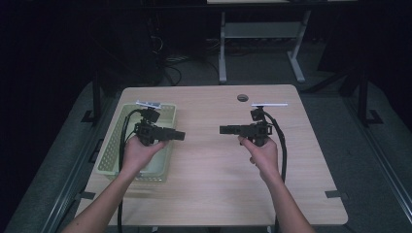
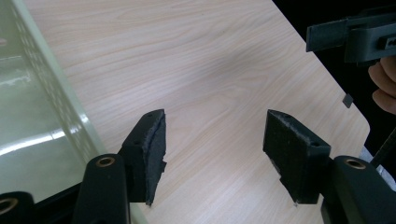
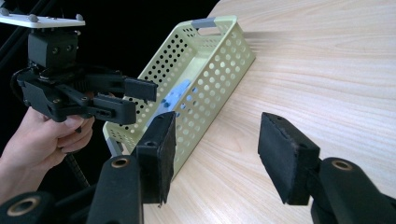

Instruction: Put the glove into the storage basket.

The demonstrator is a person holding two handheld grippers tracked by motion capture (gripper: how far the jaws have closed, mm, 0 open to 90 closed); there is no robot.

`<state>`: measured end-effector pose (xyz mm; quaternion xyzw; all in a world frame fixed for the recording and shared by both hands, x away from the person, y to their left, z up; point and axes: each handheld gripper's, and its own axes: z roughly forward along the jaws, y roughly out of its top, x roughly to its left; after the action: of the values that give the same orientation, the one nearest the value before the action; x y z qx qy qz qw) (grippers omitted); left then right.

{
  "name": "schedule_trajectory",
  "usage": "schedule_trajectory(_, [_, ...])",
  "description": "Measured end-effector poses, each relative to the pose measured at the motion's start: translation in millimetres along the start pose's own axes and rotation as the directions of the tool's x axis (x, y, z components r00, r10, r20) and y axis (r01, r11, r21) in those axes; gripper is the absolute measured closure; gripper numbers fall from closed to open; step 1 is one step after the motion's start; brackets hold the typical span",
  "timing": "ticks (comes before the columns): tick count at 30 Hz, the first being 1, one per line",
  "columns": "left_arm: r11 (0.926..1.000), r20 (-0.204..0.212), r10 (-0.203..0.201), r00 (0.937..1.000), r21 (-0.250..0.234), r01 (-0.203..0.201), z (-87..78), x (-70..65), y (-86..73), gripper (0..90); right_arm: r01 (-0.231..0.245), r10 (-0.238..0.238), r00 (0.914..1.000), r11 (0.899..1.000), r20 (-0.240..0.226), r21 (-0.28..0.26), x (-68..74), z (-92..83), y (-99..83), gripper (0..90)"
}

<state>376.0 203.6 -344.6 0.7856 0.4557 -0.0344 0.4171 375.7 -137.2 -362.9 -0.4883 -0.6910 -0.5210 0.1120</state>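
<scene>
While both grippers hover above the counter (image 1: 209, 194), the nearest object to them is a pale green perforated basket (image 1: 165, 112) at the counter's left edge. It sits flat, its long side running away from the person, with a grey handle (image 3: 204, 22) at its far end. A light blue item (image 3: 173, 99) lies inside it, seen through the holes; what it is cannot be told. The left gripper (image 1: 179, 135) is held over the basket's right wall, pointing toward the counter's middle; its fingers (image 2: 150, 154) stand apart with nothing between them. The right gripper (image 1: 225, 129) is well apart from the basket, facing the left one, its fingers (image 3: 287, 156) likewise spread and empty.
</scene>
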Motion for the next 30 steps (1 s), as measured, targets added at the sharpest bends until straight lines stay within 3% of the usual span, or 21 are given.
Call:
schedule_trajectory(13, [0.9994, 0.034, 0.033, 0.9989, 0.008, -0.034, 10.3, -14.8, -1.4, 35.1, -0.017, 0.017, 0.9998, 1.0, 0.003, -0.009, -9.2, -10.4, -4.1, 45.6])
schedule_trajectory(30, [0.9985, 0.055, 0.048, 0.9973, 0.023, -0.049, 28.0, -29.3, -2.8, 33.8, -0.051, 0.052, 0.9979, 0.998, 0.039, -0.024, -31.9, -34.9, -13.5, 42.3])
